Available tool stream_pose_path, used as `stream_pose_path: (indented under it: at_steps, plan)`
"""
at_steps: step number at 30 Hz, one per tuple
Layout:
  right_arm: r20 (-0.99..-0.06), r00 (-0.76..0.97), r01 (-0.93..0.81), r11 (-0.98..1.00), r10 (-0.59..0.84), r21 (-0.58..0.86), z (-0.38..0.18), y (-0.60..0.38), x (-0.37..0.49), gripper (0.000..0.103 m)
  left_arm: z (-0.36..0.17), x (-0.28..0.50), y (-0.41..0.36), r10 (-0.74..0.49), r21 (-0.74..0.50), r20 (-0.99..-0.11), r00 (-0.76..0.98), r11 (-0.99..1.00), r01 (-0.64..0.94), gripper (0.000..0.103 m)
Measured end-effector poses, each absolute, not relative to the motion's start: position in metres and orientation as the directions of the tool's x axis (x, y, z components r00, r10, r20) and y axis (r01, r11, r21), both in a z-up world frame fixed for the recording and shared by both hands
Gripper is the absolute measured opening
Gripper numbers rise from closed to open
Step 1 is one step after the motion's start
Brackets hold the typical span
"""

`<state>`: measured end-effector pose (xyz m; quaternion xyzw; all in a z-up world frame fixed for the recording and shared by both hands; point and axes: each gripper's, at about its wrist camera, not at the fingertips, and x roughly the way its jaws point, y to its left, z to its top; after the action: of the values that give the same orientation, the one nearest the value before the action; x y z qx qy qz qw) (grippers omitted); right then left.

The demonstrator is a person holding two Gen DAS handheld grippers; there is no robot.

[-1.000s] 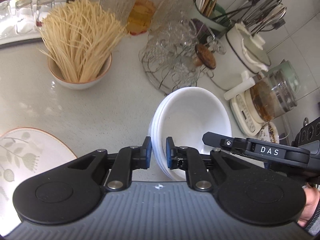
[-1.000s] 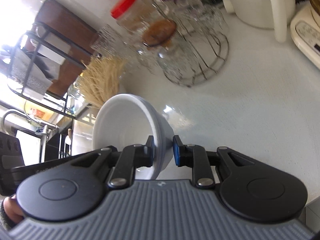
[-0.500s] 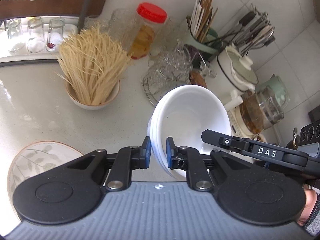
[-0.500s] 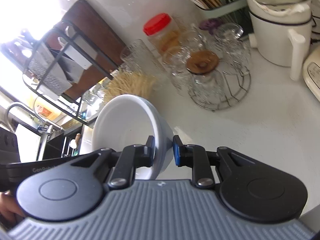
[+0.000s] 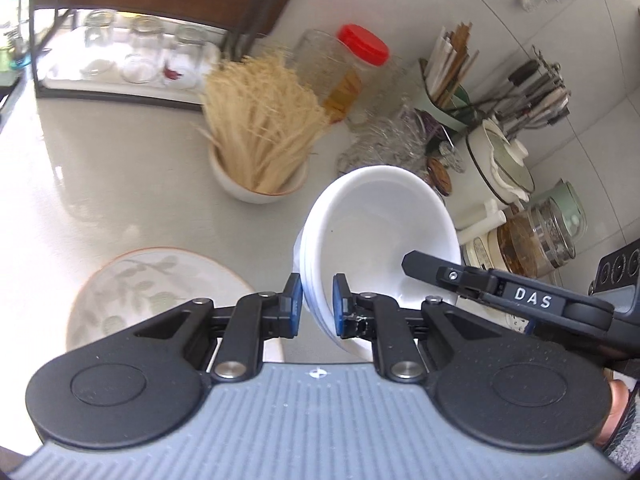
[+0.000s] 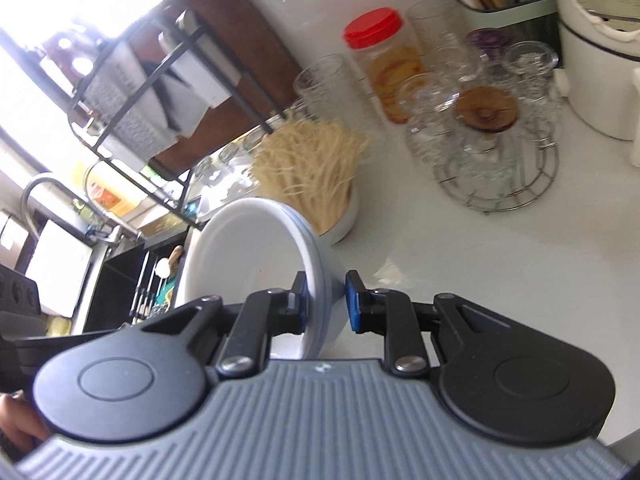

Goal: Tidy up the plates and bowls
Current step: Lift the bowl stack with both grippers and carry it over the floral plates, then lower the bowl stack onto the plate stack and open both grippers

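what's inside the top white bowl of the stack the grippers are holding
Nothing shows inside the top white bowl: its visible inner surface is bare. The right gripper's finger crosses the lower part, covering that bit.

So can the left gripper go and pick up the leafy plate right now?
Probably not yet. The left gripper is shut on the rim of the white bowls, so it is busy. Nothing stands between it and the leafy plate on the counter.

The stack of white bowls (image 5: pixel 384 236) now hangs higher above the counter (image 5: pixel 100 184), carried away from the glass rack (image 6: pixel 496 168) towards the patterned plate (image 5: pixel 152 292), which shows more fully; the noodle bowl (image 5: pixel 260 152) looks farther off
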<state>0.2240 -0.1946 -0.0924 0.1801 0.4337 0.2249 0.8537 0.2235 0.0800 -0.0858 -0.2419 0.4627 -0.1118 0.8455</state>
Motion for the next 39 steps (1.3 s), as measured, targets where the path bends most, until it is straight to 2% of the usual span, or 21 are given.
stream_pose_path:
  at_steps: [10,20,32,39]
  plan:
    - [-0.672,0.445,-0.262,0.804,0.592,0.535,-0.116,-0.144,0.205,0.022,-0.099,0.189,0.130,-0.372,-0.511,-0.748,0.549,0.851,-0.119,0.017]
    - [-0.747,0.390,-0.208,0.842,0.539,0.498,-0.145,-0.117,0.195,0.022,-0.144,0.177,0.153,-0.400,-0.522,-0.787,0.470,0.837,-0.162,0.017]
    - [-0.775,0.328,-0.200,0.842,0.540,0.501,-0.169,-0.091,0.198,0.024,-0.166,0.185,0.169,-0.363,-0.485,-0.824,0.435,0.849,-0.210,0.017]
    - [-0.804,0.331,-0.212,0.869,0.494,0.447,-0.172,-0.084,0.206,0.024,-0.166,0.198,0.157,-0.337,-0.434,-0.843,0.420,0.887,-0.157,0.018]
